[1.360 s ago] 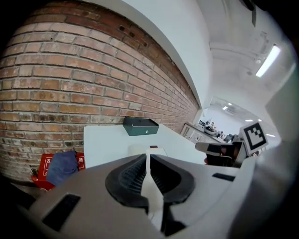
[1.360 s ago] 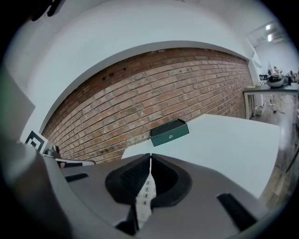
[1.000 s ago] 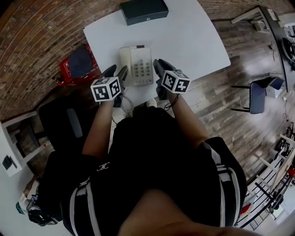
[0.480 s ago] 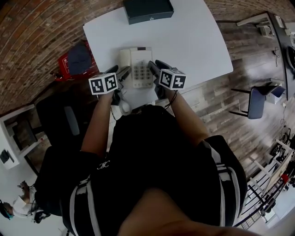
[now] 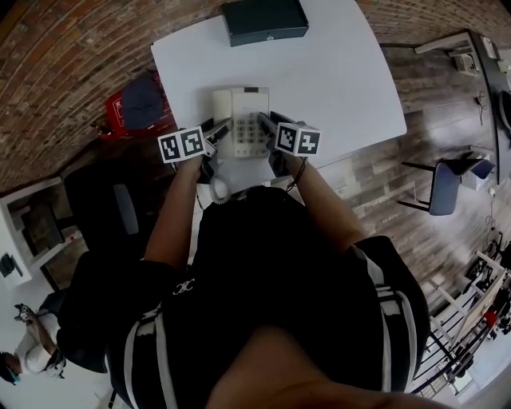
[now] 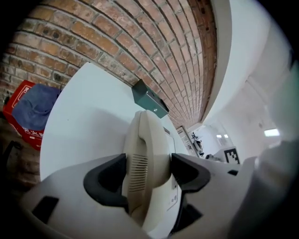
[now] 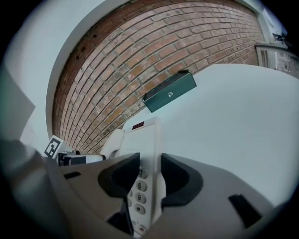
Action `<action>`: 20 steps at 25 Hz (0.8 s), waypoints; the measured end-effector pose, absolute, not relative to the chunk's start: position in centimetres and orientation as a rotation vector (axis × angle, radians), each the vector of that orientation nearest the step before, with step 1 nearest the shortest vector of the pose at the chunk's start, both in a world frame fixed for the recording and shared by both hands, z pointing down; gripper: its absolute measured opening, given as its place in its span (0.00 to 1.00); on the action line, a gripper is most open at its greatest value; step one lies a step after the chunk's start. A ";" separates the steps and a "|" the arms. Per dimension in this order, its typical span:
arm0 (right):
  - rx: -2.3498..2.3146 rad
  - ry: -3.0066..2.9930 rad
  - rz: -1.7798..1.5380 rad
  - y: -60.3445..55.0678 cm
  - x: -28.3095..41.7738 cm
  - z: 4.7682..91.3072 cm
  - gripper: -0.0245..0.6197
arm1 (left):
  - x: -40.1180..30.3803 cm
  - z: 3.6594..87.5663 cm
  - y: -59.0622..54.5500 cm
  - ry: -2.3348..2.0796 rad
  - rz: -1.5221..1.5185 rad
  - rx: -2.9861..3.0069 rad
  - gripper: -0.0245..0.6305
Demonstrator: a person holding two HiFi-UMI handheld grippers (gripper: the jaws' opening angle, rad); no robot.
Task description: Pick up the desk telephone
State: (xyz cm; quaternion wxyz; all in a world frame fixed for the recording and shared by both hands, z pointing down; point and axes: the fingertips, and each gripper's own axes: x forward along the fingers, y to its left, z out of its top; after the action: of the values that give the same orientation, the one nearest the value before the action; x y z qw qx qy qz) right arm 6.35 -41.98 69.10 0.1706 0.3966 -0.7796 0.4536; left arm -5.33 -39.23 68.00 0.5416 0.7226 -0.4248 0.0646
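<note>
Sitting near the front edge of the white table [image 5: 335,72], the cream plastic desk telephone [image 5: 243,120] lies flat with its handset [image 6: 142,154] cradled on the left, and a dark green rectangular box [image 5: 265,20] lies well behind it by the brick wall [image 7: 140,60]. The left gripper [image 6: 148,172] is down over that handset, jaws spread wide on either side and close against its flanks, though I see no squeeze. The right gripper [image 7: 150,179] has its jaws opening astride the telephone's right edge, with the keypad [image 7: 139,186] buttons between them.
</note>
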 end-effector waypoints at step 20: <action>1.219 -2.326 1.088 -42.3 5.7 60.5 0.21 | -6.1 60.1 -38.6 -1.076 0.063 1.817 0.48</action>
State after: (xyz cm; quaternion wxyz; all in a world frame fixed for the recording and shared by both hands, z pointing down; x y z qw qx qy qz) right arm 5.66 -42.28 60.46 0.1488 0.4241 -0.8092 0.3784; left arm -6.06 -38.56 60.13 0.4920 0.7487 -0.4436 0.0260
